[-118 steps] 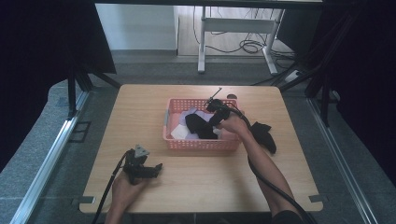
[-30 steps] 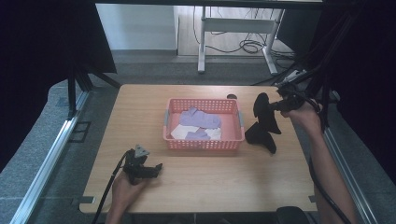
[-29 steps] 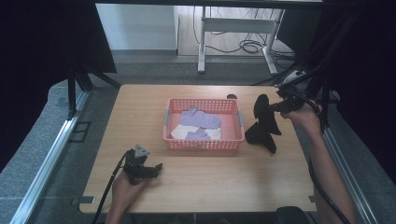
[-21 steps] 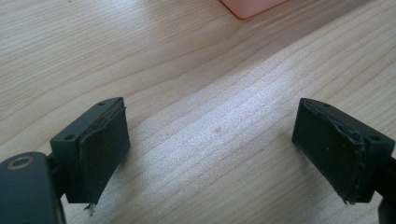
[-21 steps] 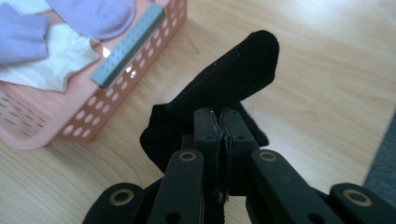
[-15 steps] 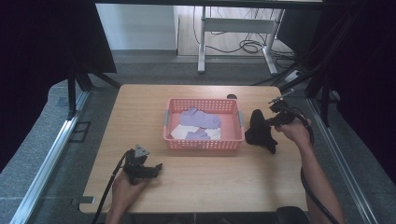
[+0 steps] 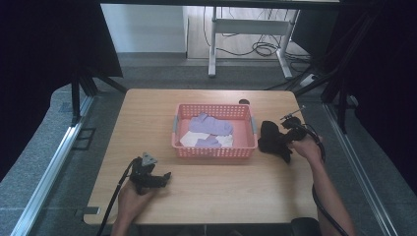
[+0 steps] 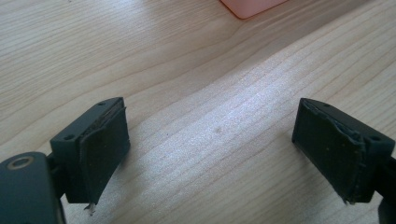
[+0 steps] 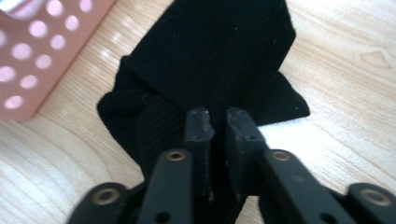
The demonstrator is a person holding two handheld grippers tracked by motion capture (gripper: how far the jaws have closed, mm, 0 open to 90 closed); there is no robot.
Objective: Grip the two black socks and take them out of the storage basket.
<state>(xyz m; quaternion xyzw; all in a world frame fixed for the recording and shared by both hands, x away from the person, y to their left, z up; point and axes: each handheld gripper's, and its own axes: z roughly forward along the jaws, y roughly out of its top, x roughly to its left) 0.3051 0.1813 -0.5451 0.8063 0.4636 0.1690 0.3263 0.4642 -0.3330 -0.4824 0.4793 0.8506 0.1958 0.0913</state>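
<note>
Table [image 7: 216,196], pale wood, carries everything. Pink perforated basket [image 7: 214,147] sits mid-table with lilac and white cloth pieces [image 7: 210,125] inside.

Black sock [image 7: 269,138] lies bunched on the wood just right of the basket, apart from its wall. Judged light, limp and knitted: no stiffness, no fragility, not slippery, so it should drape and fold under its own weight when lifted. Best hold looks like the ribbed cuff or a raised fold, pinched from above.

Right gripper [image 9: 219,126] has a thin ridge of the sock [image 9: 210,56] between its jaws; the jaws stand narrow and have just been easing apart, though the cloth sits pinched there.

Left gripper [image 8: 212,154] rests low over bare wood at the near left [image 7: 147,172], jaws wide, nothing between them.

No brand, label or readable writing on sock, basket or grippers.
</note>
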